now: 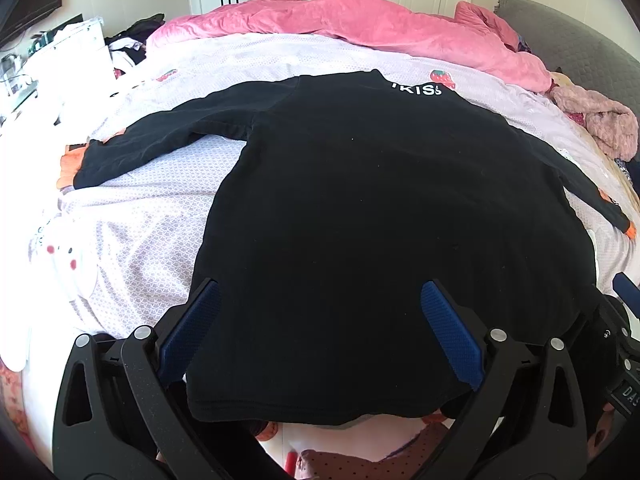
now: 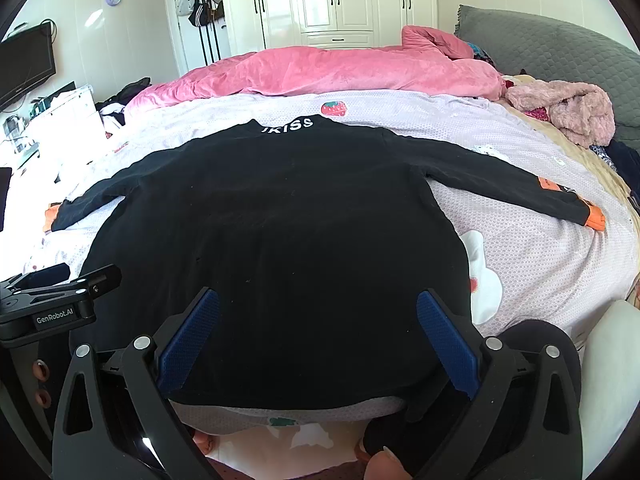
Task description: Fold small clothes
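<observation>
Your left gripper (image 1: 320, 332) stands wide apart, its blue pads (image 1: 452, 332) hovering over the near hem of the black shirt (image 1: 360, 200) with nothing pinched between them. Your right gripper (image 2: 318, 340) is spread just as wide above the same hem, a little further to the right, and it also grasps nothing; whether the pads (image 2: 446, 344) brush the cloth or float just above it, you cannot tell. In the right wrist view the left gripper's body shows at the lower left edge, beside the shirt's near left corner, and a fingertip (image 2: 384, 466) peeks in at the bottom. The shirt lies flat and spread on the bed sheet (image 2: 540, 248), hem toward you and collar away, with white lettering (image 2: 288, 126) at the collar. Its left sleeve (image 1: 152, 140) runs out to the left and ends in an orange cuff (image 1: 70, 164); its right sleeve (image 2: 512, 184) stretches to the right, carries an orange patch (image 2: 549, 184) and ends in an orange cuff (image 2: 595, 219). The sheet is pale with a fine pattern and a strawberry print (image 2: 334, 109) just beyond the collar. Further back a pink blanket (image 2: 340, 70) is bunched across the bed, with a fuzzy pink garment (image 2: 568, 110) to the right of it and a grey headboard (image 2: 560, 48) behind that. White wardrobes (image 2: 340, 0) line the far wall, and a dark screen (image 2: 26, 64) hangs at the far left.
</observation>
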Tool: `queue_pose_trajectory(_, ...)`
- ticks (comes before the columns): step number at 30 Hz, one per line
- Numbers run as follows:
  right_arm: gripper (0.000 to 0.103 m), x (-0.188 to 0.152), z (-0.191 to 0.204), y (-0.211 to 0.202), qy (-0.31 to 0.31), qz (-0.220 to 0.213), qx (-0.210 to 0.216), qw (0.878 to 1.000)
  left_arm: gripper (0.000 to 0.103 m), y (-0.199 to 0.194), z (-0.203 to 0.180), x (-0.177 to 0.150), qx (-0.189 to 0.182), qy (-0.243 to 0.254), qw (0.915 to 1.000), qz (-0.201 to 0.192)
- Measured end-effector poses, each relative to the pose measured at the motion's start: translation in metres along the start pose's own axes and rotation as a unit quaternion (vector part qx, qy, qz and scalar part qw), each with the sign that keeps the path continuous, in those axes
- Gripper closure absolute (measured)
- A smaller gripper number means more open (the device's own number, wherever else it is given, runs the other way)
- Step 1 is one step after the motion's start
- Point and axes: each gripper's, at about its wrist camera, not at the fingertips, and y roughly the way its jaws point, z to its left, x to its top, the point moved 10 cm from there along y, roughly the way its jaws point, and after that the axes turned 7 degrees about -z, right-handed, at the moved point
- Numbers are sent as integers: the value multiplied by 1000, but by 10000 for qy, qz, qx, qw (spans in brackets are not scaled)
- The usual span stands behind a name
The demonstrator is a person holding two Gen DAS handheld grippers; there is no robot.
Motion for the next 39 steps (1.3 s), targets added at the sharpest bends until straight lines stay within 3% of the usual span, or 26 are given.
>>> queue_pose_trajectory(39,4,2,-5,-3,4,-80,-47,10000,9,-2,-3,1,-45,34,10000,-46)
